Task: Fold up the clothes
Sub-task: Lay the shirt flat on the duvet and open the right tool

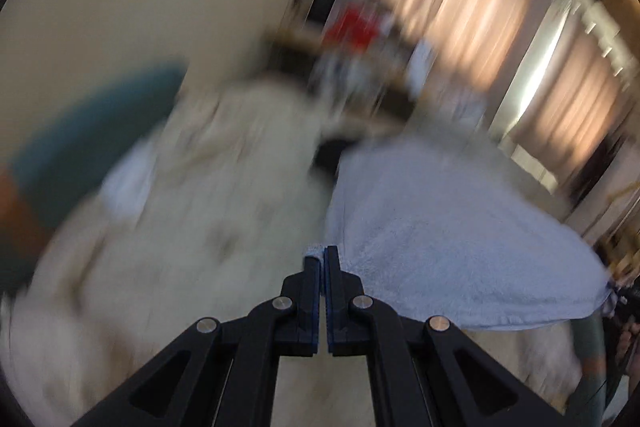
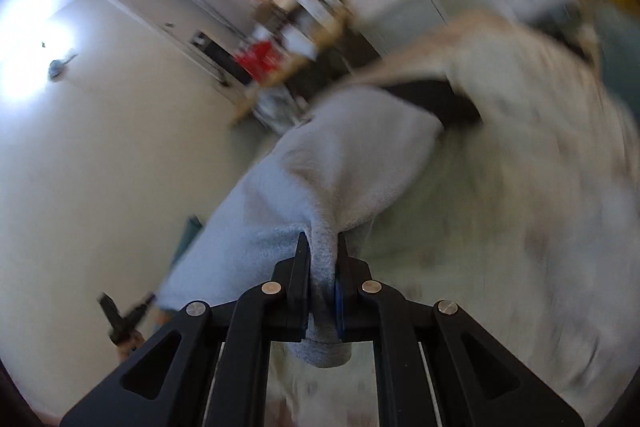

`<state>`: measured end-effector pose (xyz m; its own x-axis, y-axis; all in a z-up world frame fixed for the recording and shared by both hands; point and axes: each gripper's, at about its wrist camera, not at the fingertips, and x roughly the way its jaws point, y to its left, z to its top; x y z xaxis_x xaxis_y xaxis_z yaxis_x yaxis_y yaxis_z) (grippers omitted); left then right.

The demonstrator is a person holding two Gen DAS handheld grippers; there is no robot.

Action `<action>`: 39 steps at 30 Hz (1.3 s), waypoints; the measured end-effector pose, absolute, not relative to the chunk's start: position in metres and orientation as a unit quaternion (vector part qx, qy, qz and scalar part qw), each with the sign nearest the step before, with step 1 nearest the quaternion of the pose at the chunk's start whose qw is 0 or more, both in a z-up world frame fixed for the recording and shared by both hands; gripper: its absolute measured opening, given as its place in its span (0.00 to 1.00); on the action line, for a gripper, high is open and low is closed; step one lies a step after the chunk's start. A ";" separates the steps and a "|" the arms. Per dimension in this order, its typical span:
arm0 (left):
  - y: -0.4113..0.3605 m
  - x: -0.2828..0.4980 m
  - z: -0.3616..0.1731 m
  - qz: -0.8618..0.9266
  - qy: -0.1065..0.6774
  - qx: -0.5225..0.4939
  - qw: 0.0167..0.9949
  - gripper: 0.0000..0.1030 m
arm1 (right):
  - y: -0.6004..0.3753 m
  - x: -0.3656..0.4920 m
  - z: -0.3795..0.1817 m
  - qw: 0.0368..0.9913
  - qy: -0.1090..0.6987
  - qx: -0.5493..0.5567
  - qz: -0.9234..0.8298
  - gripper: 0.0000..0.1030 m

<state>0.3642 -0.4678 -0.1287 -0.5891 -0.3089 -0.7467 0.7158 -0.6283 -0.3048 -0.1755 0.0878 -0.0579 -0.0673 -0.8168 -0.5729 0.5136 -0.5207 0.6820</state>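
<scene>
A pale blue towel hangs spread out between both grippers above a cream bedspread. My left gripper is shut on one corner of the towel, a small tuft of cloth showing beside its tips. In the right wrist view the same towel bunches into my right gripper, which is shut on a thick fold that hangs down behind the jaws. The left gripper shows small at the towel's far end. Both views are heavily blurred.
The cream bedspread fills the area below the towel. A teal cushion lies at the left. Beyond the bed stand a cluttered shelf with something red and lit curtains. A plain wall is to the left.
</scene>
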 end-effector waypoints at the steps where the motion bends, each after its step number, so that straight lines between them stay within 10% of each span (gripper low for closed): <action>1: -0.461 0.370 -0.143 -0.828 0.305 0.361 0.303 0.01 | 0.095 -0.163 -0.082 0.455 -0.144 0.518 -0.710 0.09; 16: -0.416 0.375 -0.276 -0.680 0.193 0.663 0.244 0.02 | 0.168 -0.088 -0.312 0.245 -0.040 0.728 -0.639 0.09; 21: -0.410 0.383 -0.285 -0.639 0.199 0.709 0.222 0.07 | 0.181 -0.088 -0.315 0.215 0.002 0.750 -0.626 0.16; 25: -0.404 0.387 -0.284 -0.621 0.153 0.742 0.202 0.08 | 0.189 -0.095 -0.312 0.172 0.064 0.764 -0.618 0.43; 33: -0.420 0.343 -0.226 -0.689 0.137 0.671 0.237 0.23 | 0.183 -0.128 -0.264 0.132 0.171 0.702 -0.679 0.44; 39: -0.398 0.256 -0.235 -0.780 0.158 0.569 0.207 0.23 | 0.144 -0.144 -0.238 0.274 0.093 0.647 -0.705 0.44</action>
